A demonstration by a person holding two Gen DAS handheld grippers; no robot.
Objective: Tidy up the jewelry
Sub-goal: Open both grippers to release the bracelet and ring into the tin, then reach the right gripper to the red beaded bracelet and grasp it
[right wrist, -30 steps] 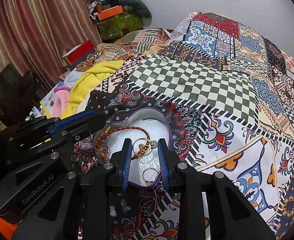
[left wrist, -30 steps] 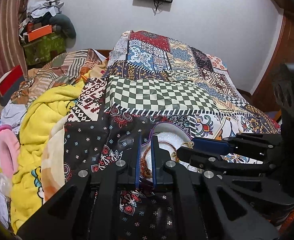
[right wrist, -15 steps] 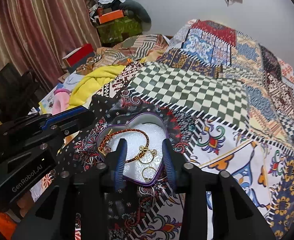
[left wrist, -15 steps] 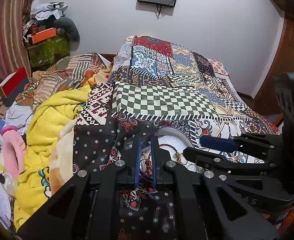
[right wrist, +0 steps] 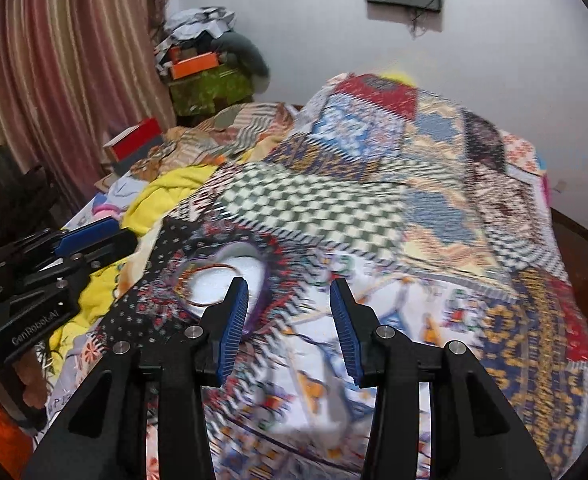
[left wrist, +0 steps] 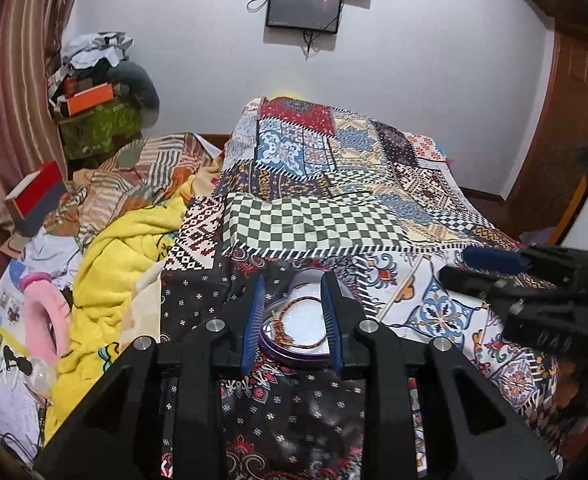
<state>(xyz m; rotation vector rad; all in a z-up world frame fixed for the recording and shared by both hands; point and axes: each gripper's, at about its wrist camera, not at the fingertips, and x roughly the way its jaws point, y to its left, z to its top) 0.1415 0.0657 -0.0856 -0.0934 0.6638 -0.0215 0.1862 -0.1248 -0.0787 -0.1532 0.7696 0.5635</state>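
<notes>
Left wrist view, entry 1: left gripper (left wrist: pixel 292 320) is hovering w/ jaws spread and nothing between them, framing the heart-shaped tin (left wrist: pixel 294 354) that is sitting on the patchwork bedspread (left wrist: pixel 314 220). Inside tin, on a white lining: reddish beaded bracelet (left wrist: pixel 302 308) is lying in a loop; other pcs, if any, are hiding behind the fingers, can't tell.

Entry 2, right wrist view (blurred): right gripper (right wrist: pixel 289 320) is also hanging w/ jaws wide apart and empty, pointing at bedspread just right of the tin (right wrist: pixel 229 276). Bracelet (right wrist: pixel 209 270) is showing only as a smear.

Entry 3, surroundings: yellow blanket (left wrist: pixel 113 264) is bunching at left of bed, well apart from tin.

Step, as judged: jewelry is sitting in the tin, both tools empty, so this looks like the gap betw. one placement and the next item or closing up. No lid or loose pcs showing. Next move is calling for locating whatever is left, approx. lining jaws over it before closing.
</notes>
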